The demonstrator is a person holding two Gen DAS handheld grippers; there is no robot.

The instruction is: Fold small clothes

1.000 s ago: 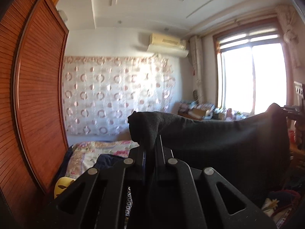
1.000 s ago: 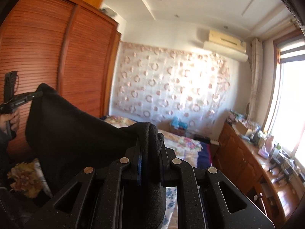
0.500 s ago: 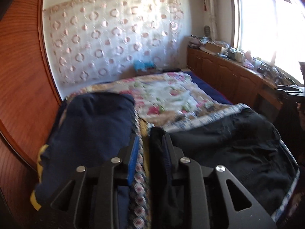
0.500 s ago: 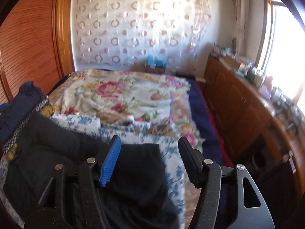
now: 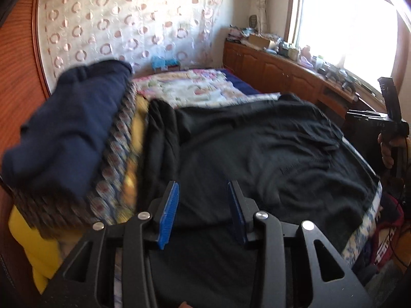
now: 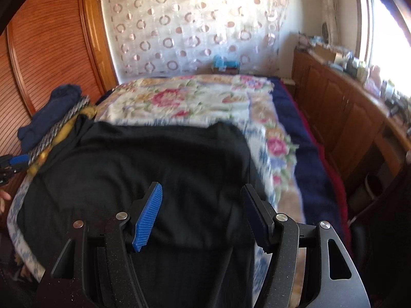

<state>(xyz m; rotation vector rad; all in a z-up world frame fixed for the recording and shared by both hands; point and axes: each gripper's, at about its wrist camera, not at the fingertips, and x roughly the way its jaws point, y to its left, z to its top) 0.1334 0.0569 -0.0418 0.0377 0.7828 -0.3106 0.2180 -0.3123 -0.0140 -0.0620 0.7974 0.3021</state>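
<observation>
black garment [image 5: 257, 154] flat, below parted jaws

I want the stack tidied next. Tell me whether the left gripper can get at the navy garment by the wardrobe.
Probably yes. The left gripper is open and holds nothing, and the navy garment lies on top of its pile, uncovered, just left of the black garment. Nothing stands between them.

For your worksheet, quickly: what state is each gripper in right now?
Left gripper: open, just opened, holding nothing; black garment lies below.
Right gripper: open, just opened, empty above it.
</observation>
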